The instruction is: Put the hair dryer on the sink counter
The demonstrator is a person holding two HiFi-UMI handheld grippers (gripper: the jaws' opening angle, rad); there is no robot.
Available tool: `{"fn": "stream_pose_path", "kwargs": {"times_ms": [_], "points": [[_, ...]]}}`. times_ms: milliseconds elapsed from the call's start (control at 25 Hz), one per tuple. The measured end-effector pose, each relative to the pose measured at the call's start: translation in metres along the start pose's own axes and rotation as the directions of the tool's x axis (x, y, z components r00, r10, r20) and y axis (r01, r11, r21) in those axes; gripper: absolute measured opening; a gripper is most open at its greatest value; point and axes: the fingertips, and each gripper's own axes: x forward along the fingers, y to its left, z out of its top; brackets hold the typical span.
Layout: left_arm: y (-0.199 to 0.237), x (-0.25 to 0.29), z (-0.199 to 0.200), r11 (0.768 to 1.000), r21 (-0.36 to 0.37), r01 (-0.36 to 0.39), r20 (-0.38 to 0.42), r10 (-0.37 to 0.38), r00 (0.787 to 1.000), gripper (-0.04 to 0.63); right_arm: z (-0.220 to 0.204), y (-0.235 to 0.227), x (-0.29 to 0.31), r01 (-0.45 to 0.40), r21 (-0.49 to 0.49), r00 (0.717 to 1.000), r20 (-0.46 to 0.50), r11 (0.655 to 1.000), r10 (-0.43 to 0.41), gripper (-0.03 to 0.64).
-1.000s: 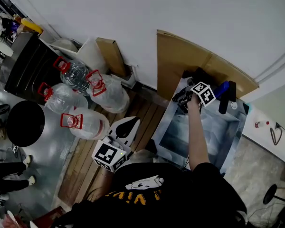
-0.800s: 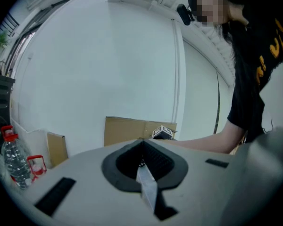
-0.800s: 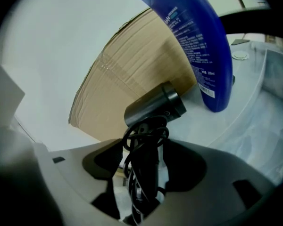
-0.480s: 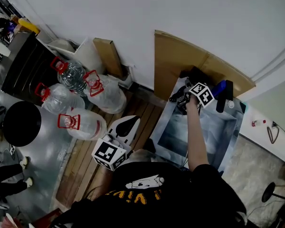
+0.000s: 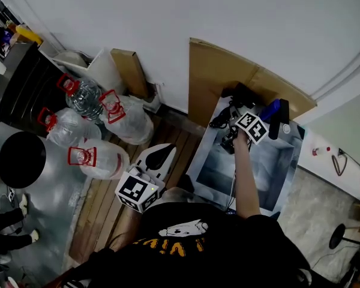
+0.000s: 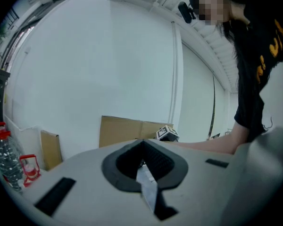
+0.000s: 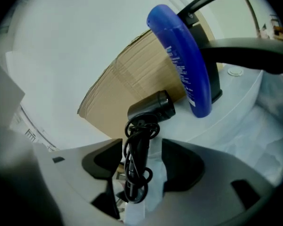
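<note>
**Hair dryer in the right hand-held gripper, at the back left corner of the sink table**

1. The hair dryer (image 7: 153,108) is black, with its cord wound in loops round the handle. In the right gripper view its long axis runs from bottom centre up the frame. The handle is low, and the barrel crosses the top of it, pointing toward the upper right.

2. The right hand-held gripper (image 7: 142,168) is clenched on the corded handle, one dark pad on either side. The dryer therefore stands straight ahead of the jaws, in line with them, barrel furthest out.

3. The barrel sits over the rear strip of the white table (image 7: 236,91), close to the foot of the cardboard sheet (image 7: 127,79) propped against the wall. No view settles whether the barrel already touches the table.

4. A blue bottle (image 7: 184,60) stands just beside the barrel, to its right. The black faucet (image 7: 245,55) stands behind the bottle. The basin (image 5: 252,161) lies further right and lower.

5. In the head view the left hand-held gripper (image 5: 159,158) hangs at lower centre over the wooden floor, well apart from the sink. Its jaws are closed on nothing. The right side is the nearer by far.

6. Judgement: the set-down is short, forward and downward along the handle's line. The free table lies left of the bottle, so any drift rightward risks knocking the bottle.
</note>
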Motion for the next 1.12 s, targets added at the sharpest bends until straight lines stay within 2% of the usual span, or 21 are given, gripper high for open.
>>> {"fn": "stream_pose_path", "kwargs": {"times_ms": [200, 320, 520, 760, 920, 1120], "points": [[-0.005, 0.007, 0.000, 0.998, 0.002, 0.056, 0.003, -0.056, 0.998, 0.008, -0.009, -0.003, -0.027, -0.022, -0.026, 1.000, 0.005, 0.999, 0.022, 0.258], [-0.009, 0.010, -0.003, 0.996, 0.000, 0.095, 0.000, -0.095, 0.996, 0.008, -0.016, 0.005, -0.054, -0.060, -0.099, 0.998, 0.017, 0.993, 0.062, 0.217], [-0.019, 0.017, -0.006, 0.985, 0.003, 0.172, -0.006, -0.172, 0.985, 0.008, -0.036, 0.023, -0.104, -0.127, -0.233, 0.991, 0.011, 0.964, 0.133, 0.175], [-0.039, 0.026, -0.016, 0.960, 0.005, 0.280, -0.025, -0.279, 0.960, 0.008, -0.062, 0.041, -0.162, -0.262, -0.229, 0.963, 0.007, 0.937, 0.271, 0.156], [-0.056, 0.034, -0.025, 0.939, 0.001, 0.344, -0.041, -0.344, 0.938, 0.008, -0.076, 0.035, -0.195, -0.266, -0.280, 0.960, 0.009, 0.922, 0.280, 0.149], [-0.084, 0.041, -0.034, 0.911, -0.005, 0.412, -0.070, -0.411, 0.909, 0.008, -0.090, 0.023, -0.226, -0.226, -0.387, 0.970, 0.000, 0.894, 0.245, 0.140]]}}
